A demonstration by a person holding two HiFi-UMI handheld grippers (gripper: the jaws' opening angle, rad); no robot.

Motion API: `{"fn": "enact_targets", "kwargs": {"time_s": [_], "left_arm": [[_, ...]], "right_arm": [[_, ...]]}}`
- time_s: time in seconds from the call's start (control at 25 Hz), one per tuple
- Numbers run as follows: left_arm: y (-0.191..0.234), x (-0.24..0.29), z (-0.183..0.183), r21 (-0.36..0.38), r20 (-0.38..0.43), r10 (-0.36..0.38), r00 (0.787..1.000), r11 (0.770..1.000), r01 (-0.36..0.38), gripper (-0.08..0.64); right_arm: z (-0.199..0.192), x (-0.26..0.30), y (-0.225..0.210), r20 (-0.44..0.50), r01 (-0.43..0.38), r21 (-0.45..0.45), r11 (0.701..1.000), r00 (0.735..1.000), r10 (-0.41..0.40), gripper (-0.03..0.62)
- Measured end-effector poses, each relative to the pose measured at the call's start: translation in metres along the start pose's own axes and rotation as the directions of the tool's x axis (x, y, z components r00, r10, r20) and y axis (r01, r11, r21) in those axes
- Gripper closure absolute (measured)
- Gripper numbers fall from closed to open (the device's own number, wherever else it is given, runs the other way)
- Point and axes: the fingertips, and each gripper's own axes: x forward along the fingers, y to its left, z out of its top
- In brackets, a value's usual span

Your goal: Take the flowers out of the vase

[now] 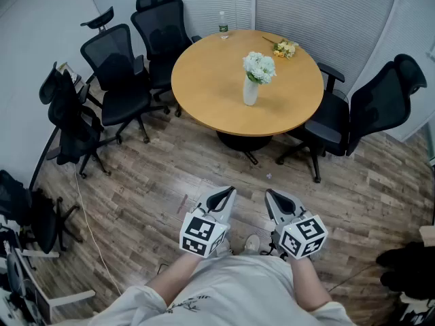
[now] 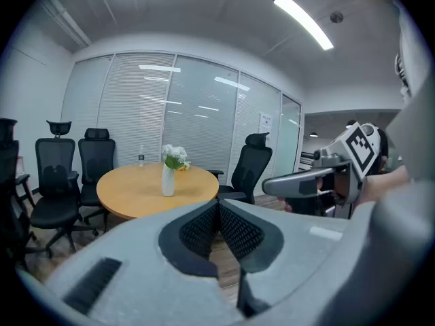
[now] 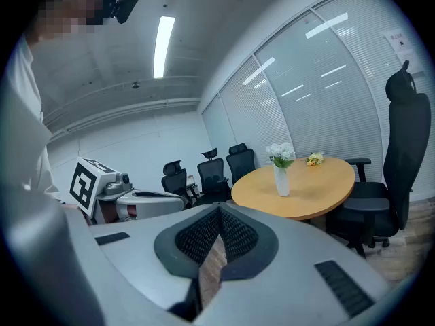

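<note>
Both tools are pressed together, pads meeting with nothing caught between them. The left tool (image 1: 221,197) and the right tool (image 1: 274,197) sit side by side, close to the person's body, over the wooden floor (image 1: 156,175). Both are well apart from the vase (image 1: 251,91) and aimed roughly toward it.

That vase is white and narrow. It stands upright near the middle of the round, light-wood tabletop (image 1: 204,94). It holds the flowers (image 1: 259,66), a bunch of white blooms with green leaves. The stems go down through the neck, and the heads spread wider than the vase above its rim.

Beyond the vase and a little to its right, a small yellow bunch (image 1: 285,47) lies flat on the bare wood, in no container. Beyond the vase and to its left, at the far rim, stands a clear bottle (image 1: 223,24) with a dark cap and a label. Whether it has anything in it cannot be told.

Black office chairs (image 1: 112,70) crowd together left of the vase, off the tabletop's edge. One more chair is pulled in on the vase's right.
</note>
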Motion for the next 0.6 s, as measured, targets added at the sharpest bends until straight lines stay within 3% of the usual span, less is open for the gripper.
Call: {"fn": "enact_targets", "kwargs": {"time_s": [0.6], "left_arm": [[-0.014,0.02,0.009,-0.015,0.009,0.038,0.999,0.999,-0.038,0.549]], "right_arm": [[0.011,-0.012,-0.024,0.034,-0.032,-0.001,0.999,0.999,0.032,0.586]]}}
